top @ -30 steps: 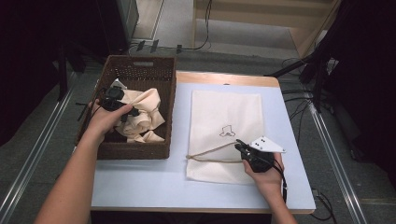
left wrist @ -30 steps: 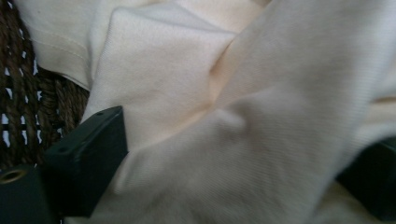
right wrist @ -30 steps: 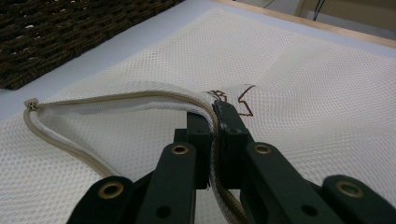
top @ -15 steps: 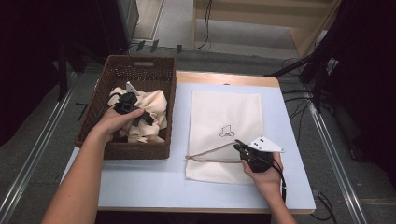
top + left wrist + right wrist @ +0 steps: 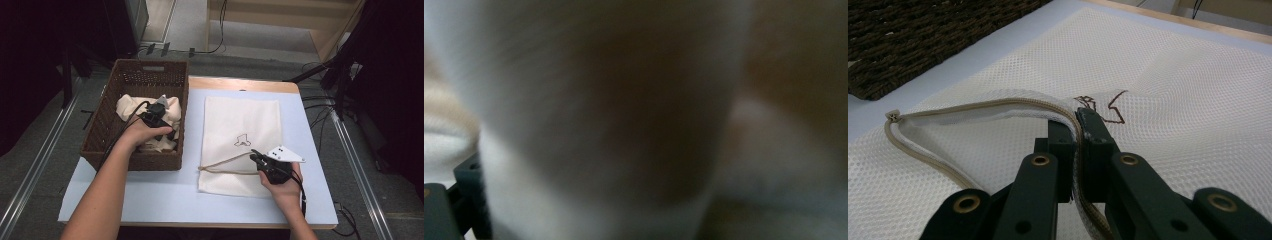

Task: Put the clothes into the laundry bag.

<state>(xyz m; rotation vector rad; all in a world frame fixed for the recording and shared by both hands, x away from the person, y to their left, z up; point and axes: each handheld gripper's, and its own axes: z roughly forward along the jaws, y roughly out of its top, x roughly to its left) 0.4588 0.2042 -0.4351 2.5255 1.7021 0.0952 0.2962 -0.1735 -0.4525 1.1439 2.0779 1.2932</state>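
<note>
A white mesh bag [image 5: 240, 125] with a small brown print lies flat on the table. My right gripper [image 5: 254, 156] is at its near edge, shut on the beige zip edge [image 5: 973, 106], which it lifts so the bag's mouth gapes; the grip itself shows in the right gripper view [image 5: 1079, 117]. Cream cloth [image 5: 130, 105] is heaped in the brown wicker basket [image 5: 135, 162]. My left gripper [image 5: 156, 117] is down in that heap. In the left gripper view a blurred fold of cloth [image 5: 614, 125] rises right in front of the lens, seemingly pinched between the jaws.
The basket stands on the left part of the pale blue table [image 5: 165, 195], its wall [image 5: 923, 35] close to the bag's left side. Cables and dark stands lie on the floor past the far and right edges.
My left hand has moved from the basket's left-back part towards its right side, dragging cloth with it. The right gripper holds the zip edge as before.
</note>
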